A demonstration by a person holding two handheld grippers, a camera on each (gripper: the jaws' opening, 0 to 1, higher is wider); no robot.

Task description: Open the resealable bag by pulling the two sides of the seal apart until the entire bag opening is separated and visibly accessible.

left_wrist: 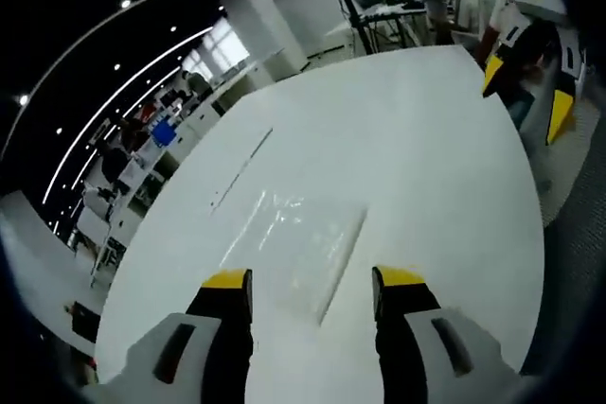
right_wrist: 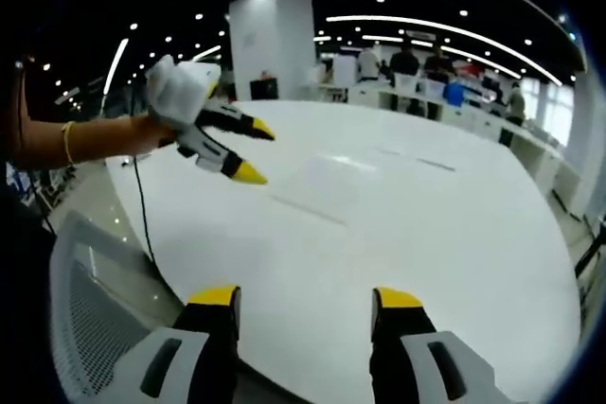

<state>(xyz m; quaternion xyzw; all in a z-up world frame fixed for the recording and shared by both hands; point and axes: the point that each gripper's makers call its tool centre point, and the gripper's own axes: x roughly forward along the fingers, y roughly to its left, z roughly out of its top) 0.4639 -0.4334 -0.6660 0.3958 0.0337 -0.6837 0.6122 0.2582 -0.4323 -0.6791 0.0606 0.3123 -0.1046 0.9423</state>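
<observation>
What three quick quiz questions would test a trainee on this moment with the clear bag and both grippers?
1. True or false: the clear plastic resealable bag lies flat on the round white table.
2. The left gripper is: A) shut on the bag B) open above the bag C) shut, empty.
3. What state is the right gripper in?

Key: 1 true; 2 B; 3 open, holding nothing, near the table's edge.

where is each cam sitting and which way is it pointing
Left gripper view: rides the left gripper, jaws apart, looking down at the clear bag on the white table; the right gripper shows upper right.
Right gripper view: rides the right gripper, facing across the table; the left gripper enters from the left.
Shared: table, bag, both grippers.
</observation>
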